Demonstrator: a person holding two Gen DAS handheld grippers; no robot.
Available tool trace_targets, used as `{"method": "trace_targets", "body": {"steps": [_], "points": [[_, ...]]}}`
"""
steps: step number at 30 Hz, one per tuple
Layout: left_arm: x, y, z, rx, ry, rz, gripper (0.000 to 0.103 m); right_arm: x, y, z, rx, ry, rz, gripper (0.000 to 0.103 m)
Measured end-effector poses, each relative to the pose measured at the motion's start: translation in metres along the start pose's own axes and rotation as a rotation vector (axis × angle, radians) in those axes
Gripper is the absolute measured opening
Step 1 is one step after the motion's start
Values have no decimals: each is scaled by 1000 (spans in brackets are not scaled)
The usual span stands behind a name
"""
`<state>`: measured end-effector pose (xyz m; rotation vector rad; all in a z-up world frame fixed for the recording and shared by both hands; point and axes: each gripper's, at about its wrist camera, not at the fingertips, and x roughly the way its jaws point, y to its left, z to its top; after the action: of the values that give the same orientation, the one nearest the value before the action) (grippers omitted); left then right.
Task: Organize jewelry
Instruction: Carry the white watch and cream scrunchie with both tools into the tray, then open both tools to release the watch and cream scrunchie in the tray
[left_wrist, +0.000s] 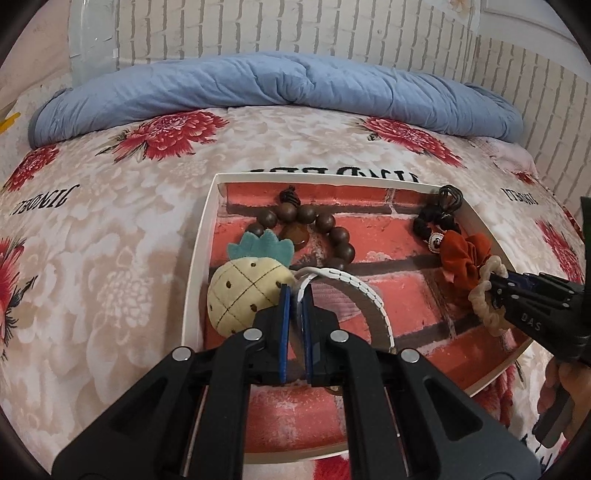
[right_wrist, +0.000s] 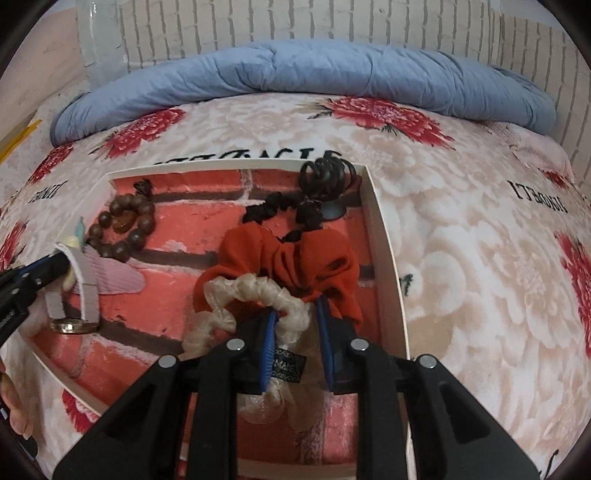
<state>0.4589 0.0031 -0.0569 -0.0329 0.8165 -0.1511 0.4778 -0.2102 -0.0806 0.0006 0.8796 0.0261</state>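
Where scrunchie (right_wrist: 255, 291) lies, right tongs (right_wrist: 297, 317) low.

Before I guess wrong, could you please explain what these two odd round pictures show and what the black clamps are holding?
No robot here: a person holds a two-finger gripper in each hand, and a fisheye camera on each one looks along its fingers. One picture comes from the left gripper, the other from the right gripper.

On a flowered bedspread lies a shallow white tray with a brick-pattern floor. In it are a wooden bead bracelet, a pineapple plush, a watch with a pale strap, a red scrunchie, a cream scrunchie and black hair ties.

The left gripper is shut on the watch strap. The right one is partly open, with the cream scrunchie between its fingers.
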Motion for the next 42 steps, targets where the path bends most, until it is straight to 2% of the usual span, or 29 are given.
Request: {"method": "trace_targets", "body": {"steps": [7, 10, 12, 16, 21, 28, 31, 33, 38, 40, 42], "points": [[-6, 4, -4, -6, 3, 5, 6, -1, 1, -1, 3, 0, 13, 25], [-8, 5, -6, -4, 2, 15, 6, -3, 0, -3, 1, -3, 32, 34], [-10, 6, -8, -5, 2, 18, 6, -3, 2, -5, -11, 1, 29, 47], [-13, 7, -11, -11, 0, 21, 6, -3, 6, -8, -35, 7, 16, 52], [-16, 9, -14, -12, 1, 27, 8, -6, 6, -11, -46, 20, -2, 72], [-23, 13, -17, -23, 1, 35, 8, -7, -3, -17, -12, 46, 27, 75], [-26, 13, -18, -21, 1, 38, 8, -13, -1, -18, -17, 36, 38, 80], [-26, 14, -18, -21, 0, 42, 14, -19, -1, -17, -24, 21, 33, 82], [-31, 14, -21, -21, 1, 50, 16, -33, -5, -16, -19, -3, 40, 82], [-35, 14, -22, -21, -2, 52, 21, -41, -9, -16, -12, -24, 43, 82], [-42, 14, -23, -19, -13, 59, 36, -49, -14, -16, 0, -40, 39, 82]]}}
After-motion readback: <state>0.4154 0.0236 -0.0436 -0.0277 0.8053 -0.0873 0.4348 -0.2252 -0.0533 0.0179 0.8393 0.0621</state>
